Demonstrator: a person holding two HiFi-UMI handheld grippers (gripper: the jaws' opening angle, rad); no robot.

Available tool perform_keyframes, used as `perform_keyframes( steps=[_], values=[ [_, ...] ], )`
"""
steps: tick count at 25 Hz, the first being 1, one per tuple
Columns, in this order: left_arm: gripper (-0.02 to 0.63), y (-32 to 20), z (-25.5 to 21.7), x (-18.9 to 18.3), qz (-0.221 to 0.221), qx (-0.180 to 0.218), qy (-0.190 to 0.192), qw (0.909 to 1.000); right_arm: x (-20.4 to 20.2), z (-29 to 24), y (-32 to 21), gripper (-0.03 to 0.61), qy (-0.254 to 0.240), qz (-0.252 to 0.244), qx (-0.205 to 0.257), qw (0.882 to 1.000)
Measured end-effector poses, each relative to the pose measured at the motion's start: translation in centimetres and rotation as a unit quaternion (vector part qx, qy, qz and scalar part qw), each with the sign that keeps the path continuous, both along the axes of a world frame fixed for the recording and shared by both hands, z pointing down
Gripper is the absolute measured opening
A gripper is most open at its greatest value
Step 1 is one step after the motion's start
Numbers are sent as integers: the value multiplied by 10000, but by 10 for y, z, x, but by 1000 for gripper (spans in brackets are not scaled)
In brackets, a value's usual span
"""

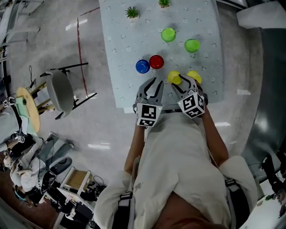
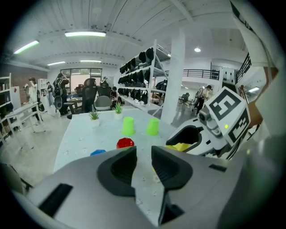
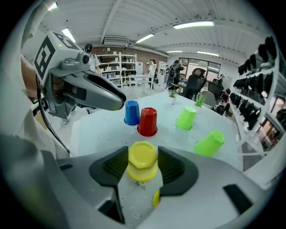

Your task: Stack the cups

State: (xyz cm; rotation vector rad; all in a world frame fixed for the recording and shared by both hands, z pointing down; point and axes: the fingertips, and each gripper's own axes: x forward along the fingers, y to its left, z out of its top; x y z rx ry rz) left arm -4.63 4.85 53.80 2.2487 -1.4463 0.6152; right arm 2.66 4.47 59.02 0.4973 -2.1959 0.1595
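An upside-down yellow cup [image 3: 142, 157] stands between the jaws of my right gripper [image 3: 142, 166], whose pads sit against its sides. A sliver of a second yellow cup [image 3: 155, 197] shows under the right jaw. In the head view both yellow cups [image 1: 174, 77] [image 1: 195, 76] lie at the right gripper [image 1: 185, 82], near the table's front edge. My left gripper [image 2: 144, 166] [image 1: 153, 86] hovers just left of it, open, with only tabletop in its gap. The red cup [image 1: 156, 61] and blue cup [image 1: 142, 66] stand side by side; two green cups [image 1: 168, 34] [image 1: 192, 45] are farther back.
Two small potted plants [image 1: 132, 12] [image 1: 164, 3] stand at the far end of the pale table [image 1: 120, 40]. A grey chair [image 1: 60, 91] is on the floor to the left. Shelving, desks and people fill the room's background.
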Motion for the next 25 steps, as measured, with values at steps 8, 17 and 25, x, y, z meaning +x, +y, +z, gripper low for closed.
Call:
perform_keyframes(
  steps=[8, 17, 25],
  values=[
    [110, -5, -1, 1, -22, 17, 11, 10000, 0, -17, -9, 206, -128, -19, 91, 9999],
    [110, -8, 2, 0, -49, -8, 4, 10000, -1, -29, -24, 206, -198, -22, 199, 9996],
    [110, -19, 2, -3, -157, -24, 38, 9999, -4, -28, -43, 206, -165, -81, 225, 9996]
  ],
)
